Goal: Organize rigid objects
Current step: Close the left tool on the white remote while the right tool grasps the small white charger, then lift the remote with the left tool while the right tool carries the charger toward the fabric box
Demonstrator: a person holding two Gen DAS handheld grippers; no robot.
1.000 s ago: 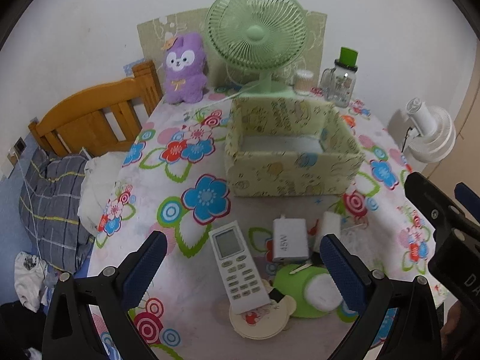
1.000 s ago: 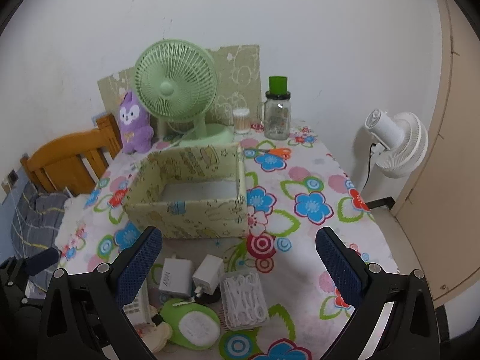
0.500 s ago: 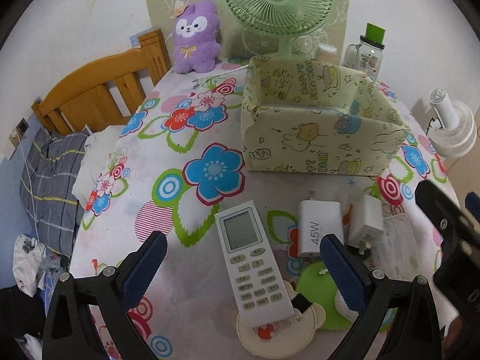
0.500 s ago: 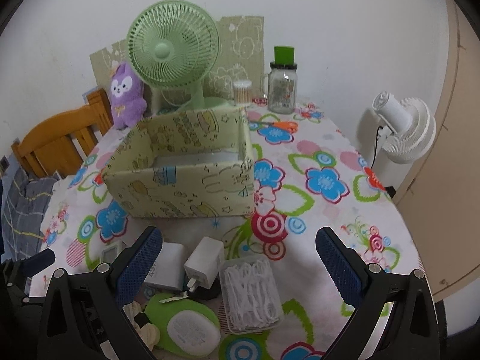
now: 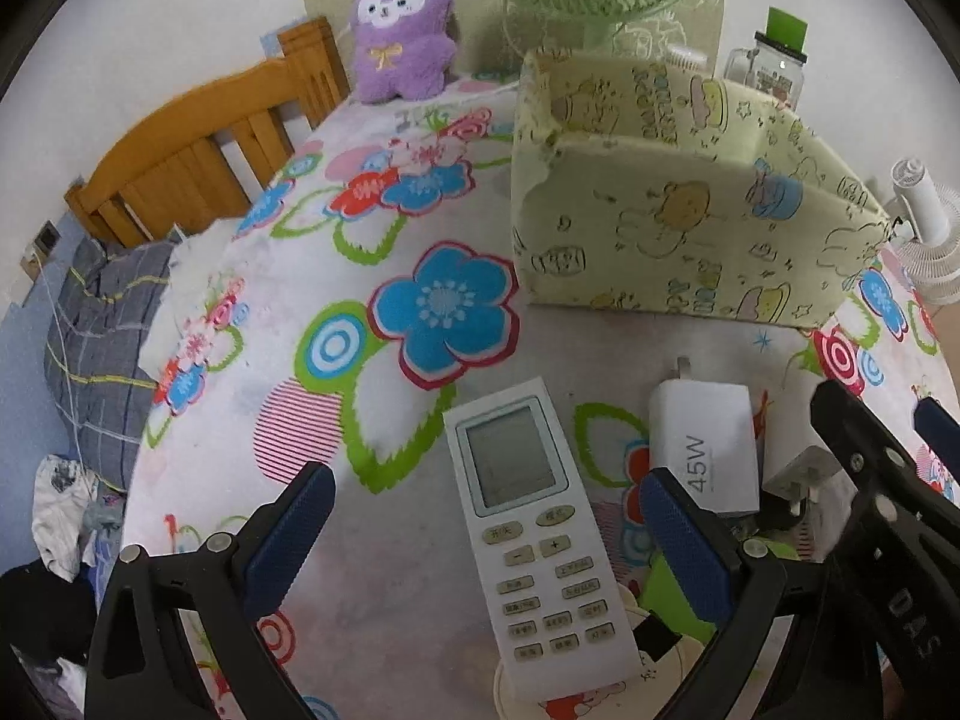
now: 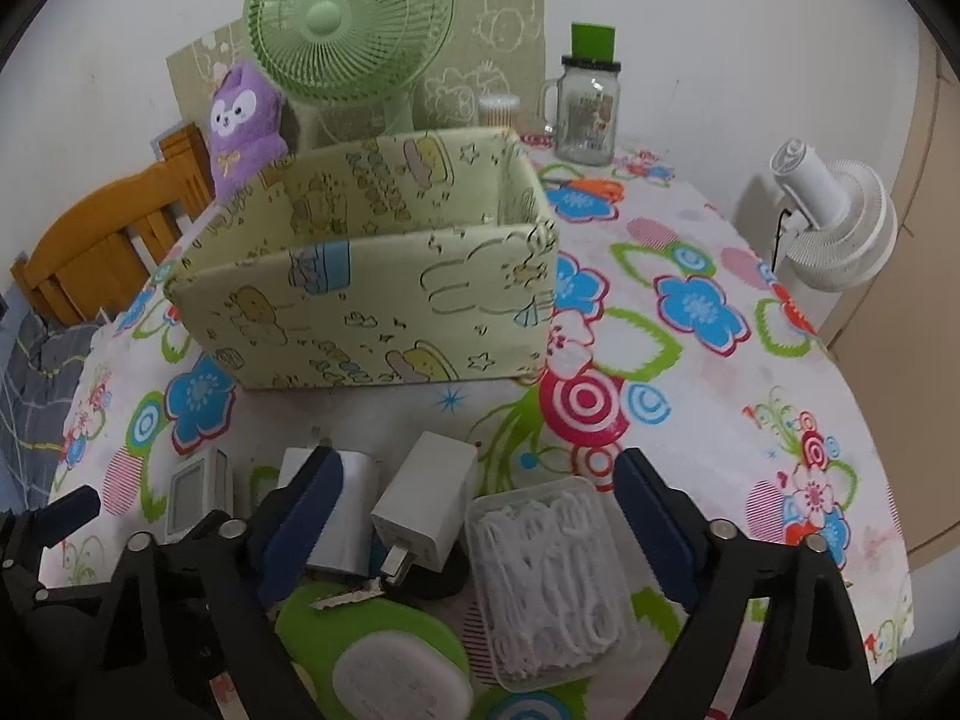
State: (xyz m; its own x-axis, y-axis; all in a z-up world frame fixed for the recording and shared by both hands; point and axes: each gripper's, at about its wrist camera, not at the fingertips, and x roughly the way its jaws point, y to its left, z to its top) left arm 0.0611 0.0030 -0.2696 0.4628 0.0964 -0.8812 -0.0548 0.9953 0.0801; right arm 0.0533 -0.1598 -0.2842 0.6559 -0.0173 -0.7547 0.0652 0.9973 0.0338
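A white remote control (image 5: 534,528) lies on the floral tablecloth between my left gripper's open fingers; the left gripper (image 5: 483,507) is low over it, empty. Beside it lie a white 45W charger (image 5: 708,444), a second white charger (image 6: 429,501), a clear box of white floss picks (image 6: 549,582) and a green round case (image 6: 372,654). My right gripper (image 6: 477,492) is open and empty, with the second charger and the floss box between its fingers. The yellow-green storage box (image 6: 372,300) stands open behind them, also in the left wrist view (image 5: 678,228).
A green desk fan (image 6: 348,18), a purple plush (image 6: 243,120), a glass jar with green lid (image 6: 585,108) and a cotton swab tub (image 6: 498,111) stand at the table's back. A wooden chair (image 5: 198,144) is at the left; a white fan (image 6: 834,222) stands off the right edge.
Both grippers have moved down and forward toward the objects in front of the box. The remote now sits between the left fingers, the charger and floss box between the right fingers.
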